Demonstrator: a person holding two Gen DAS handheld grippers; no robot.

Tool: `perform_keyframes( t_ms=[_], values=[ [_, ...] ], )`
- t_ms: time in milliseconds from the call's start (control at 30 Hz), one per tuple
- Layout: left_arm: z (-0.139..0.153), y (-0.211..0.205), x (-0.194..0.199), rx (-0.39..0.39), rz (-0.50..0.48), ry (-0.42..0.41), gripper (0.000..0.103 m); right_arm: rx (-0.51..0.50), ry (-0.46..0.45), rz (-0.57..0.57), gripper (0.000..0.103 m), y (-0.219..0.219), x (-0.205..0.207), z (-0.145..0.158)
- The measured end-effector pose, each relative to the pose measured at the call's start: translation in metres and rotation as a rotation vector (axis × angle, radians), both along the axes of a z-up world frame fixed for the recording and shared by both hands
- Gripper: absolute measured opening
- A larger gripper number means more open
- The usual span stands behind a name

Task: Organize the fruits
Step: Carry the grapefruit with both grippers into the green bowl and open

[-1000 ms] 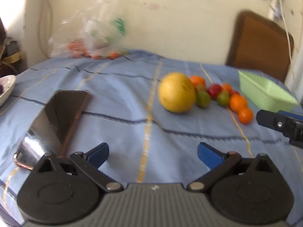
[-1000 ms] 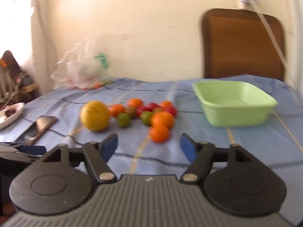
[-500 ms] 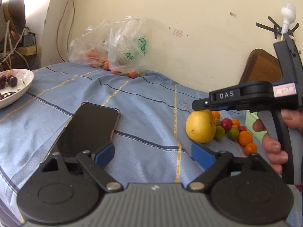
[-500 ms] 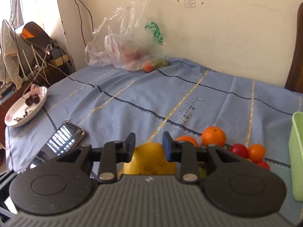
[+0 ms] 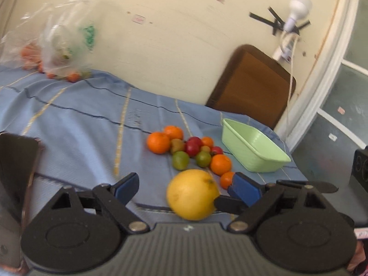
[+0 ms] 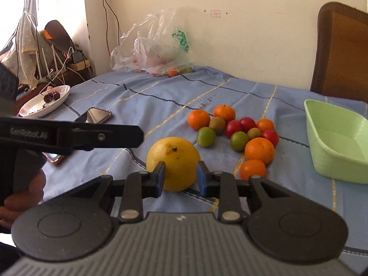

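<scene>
While the right claw (image 6: 180,176) is closed on the big yellow fruit (image 6: 173,163), pinching its near side between both pads, the left claw (image 5: 184,185) hangs open, its fingers wide apart over the blue cloth (image 5: 92,124). From the left wrist view, the yellow fruit (image 5: 192,194) sits low between those open fingers, nearer the right-hand one. Just behind it lies a cluster of small oranges, red and green fruits (image 6: 239,131). A pale green tub (image 6: 335,142) stands to the right of the cluster, apart from it. A phone (image 6: 99,115) and a white plate (image 6: 43,102) lie off to the left.
</scene>
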State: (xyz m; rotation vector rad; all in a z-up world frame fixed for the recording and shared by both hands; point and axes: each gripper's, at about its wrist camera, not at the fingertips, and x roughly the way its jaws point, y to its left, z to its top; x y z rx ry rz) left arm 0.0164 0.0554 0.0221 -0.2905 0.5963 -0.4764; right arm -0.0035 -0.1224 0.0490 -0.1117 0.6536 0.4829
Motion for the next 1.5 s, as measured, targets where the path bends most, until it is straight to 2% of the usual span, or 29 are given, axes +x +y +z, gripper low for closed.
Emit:
perform_keyframes(
  t_ms=[100, 167, 200, 233, 300, 367, 433, 467, 567, 700, 867, 967, 1100, 1233, 1433, 1500],
  values=[
    [-0.004, -0.015, 0.005, 0.028, -0.039, 0.015, 0.088, -0.008, -0.026, 0.005, 0.034, 0.003, 0.001, -0.006],
    [-0.006, -0.021, 0.007, 0.042, -0.036, 0.022, 0.088, -0.009, -0.044, -0.001, 0.044, 0.003, 0.001, -0.009],
    [-0.006, -0.022, 0.008, 0.046, -0.032, 0.026, 0.088, -0.010, -0.055, -0.003, 0.055, 0.003, 0.000, -0.012],
    [-0.006, -0.023, 0.010, 0.047, -0.028, 0.031, 0.088, -0.012, -0.065, -0.008, 0.060, 0.004, -0.003, -0.014],
    [-0.008, -0.022, 0.011, 0.048, -0.020, 0.041, 0.087, -0.009, -0.069, -0.001, 0.060, 0.006, -0.002, -0.017],
    [-0.008, -0.022, 0.012, 0.057, -0.019, 0.045, 0.078, 0.003, -0.076, 0.004, 0.060, 0.008, -0.004, -0.022],
    [-0.010, -0.024, 0.013, 0.064, -0.022, 0.053, 0.064, 0.008, -0.073, 0.014, 0.063, 0.011, -0.001, -0.027],
    [-0.011, -0.026, 0.014, 0.073, -0.021, 0.061, 0.062, 0.023, -0.070, 0.019, 0.065, 0.012, 0.001, -0.030],
    [-0.006, -0.034, 0.012, 0.119, -0.007, 0.048, 0.061, 0.045, -0.059, 0.023, 0.061, 0.014, 0.003, -0.033],
    [0.011, -0.057, 0.020, 0.107, -0.061, 0.015, 0.061, 0.047, -0.152, -0.038, 0.060, -0.008, -0.007, -0.021],
    [0.035, -0.126, 0.056, 0.101, -0.181, -0.045, 0.061, 0.059, -0.243, -0.211, 0.060, -0.071, -0.001, 0.000],
    [0.045, -0.174, 0.087, 0.071, -0.253, -0.044, 0.061, 0.052, -0.270, -0.315, 0.060, -0.111, 0.013, 0.010],
    [0.037, -0.223, 0.124, 0.071, -0.310, 0.000, 0.061, 0.050, -0.229, -0.399, 0.060, -0.152, 0.038, 0.004],
    [0.017, -0.247, 0.146, 0.090, -0.315, 0.086, 0.061, 0.066, -0.143, -0.423, 0.060, -0.171, 0.055, -0.013],
    [0.006, -0.261, 0.154, 0.119, -0.306, 0.120, 0.062, 0.041, -0.134, -0.431, 0.060, -0.177, 0.057, -0.017],
    [0.006, -0.263, 0.151, 0.130, -0.313, 0.112, 0.064, 0.037, -0.156, -0.435, 0.061, -0.177, 0.054, -0.014]
  ],
)
